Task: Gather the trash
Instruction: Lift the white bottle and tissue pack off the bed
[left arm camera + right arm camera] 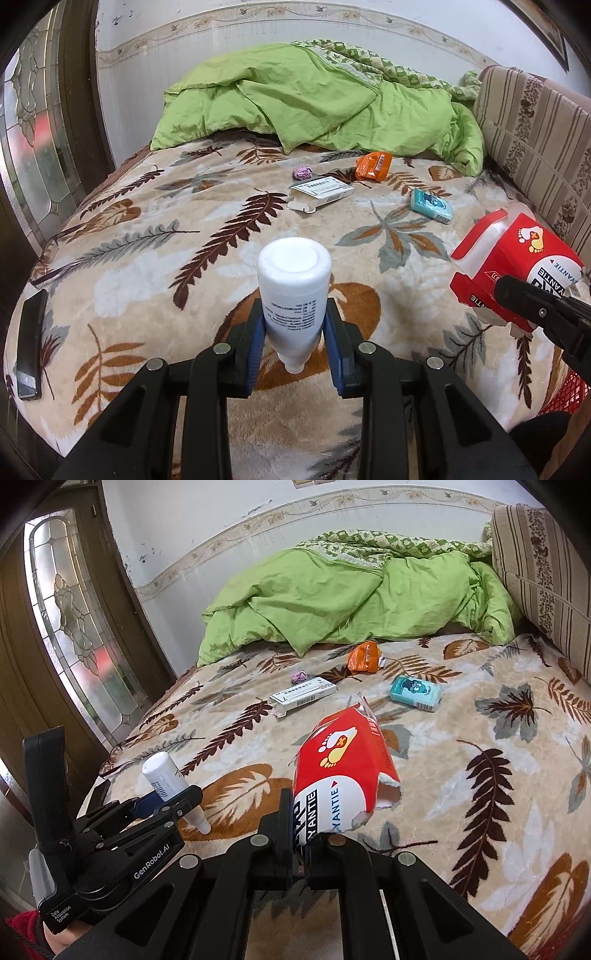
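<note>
Above leaf-print blanket (155, 258): left gripper (295, 325) clamped on white bottle (293, 291), right gripper (301, 834) pinched tight on red packet (343, 771), other litter beyond.

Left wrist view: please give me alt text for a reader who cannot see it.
The left gripper clamps a white bottle above a leaf-patterned blanket; at right, the right gripper holds a torn red packet. Further back lie a white box, orange wrapper and teal pack.

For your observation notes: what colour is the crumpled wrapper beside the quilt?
Orange wrapper, clearest in the right wrist view.
</note>
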`<state>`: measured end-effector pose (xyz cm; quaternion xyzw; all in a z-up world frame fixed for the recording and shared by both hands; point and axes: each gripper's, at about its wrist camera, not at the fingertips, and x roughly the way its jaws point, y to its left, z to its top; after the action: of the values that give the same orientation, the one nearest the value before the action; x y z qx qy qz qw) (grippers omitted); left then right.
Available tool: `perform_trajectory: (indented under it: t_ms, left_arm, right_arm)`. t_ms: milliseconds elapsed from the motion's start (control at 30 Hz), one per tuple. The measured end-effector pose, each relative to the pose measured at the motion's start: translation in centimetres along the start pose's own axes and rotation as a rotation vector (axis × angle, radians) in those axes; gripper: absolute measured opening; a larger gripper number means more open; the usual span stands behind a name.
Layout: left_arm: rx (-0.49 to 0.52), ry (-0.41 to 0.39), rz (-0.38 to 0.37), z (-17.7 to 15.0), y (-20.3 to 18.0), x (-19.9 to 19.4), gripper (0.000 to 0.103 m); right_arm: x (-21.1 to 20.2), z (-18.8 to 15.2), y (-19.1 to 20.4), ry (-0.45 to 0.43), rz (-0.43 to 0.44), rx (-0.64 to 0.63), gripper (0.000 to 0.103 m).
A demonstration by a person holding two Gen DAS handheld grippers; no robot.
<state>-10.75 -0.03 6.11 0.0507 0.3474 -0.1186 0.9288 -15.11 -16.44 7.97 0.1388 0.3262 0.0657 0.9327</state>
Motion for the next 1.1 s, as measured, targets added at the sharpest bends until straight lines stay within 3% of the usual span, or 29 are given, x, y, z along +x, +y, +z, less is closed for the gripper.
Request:
perform_trajectory:
  t_ms: [1100]
  left_arm:
    - [0.015, -0.008, 0.007, 0.04, -0.63, -0.06, 0.029]
  right_arm:
    - [0.08, 0.05, -0.05, 0.003, 0.001, -0.001, 0.004]
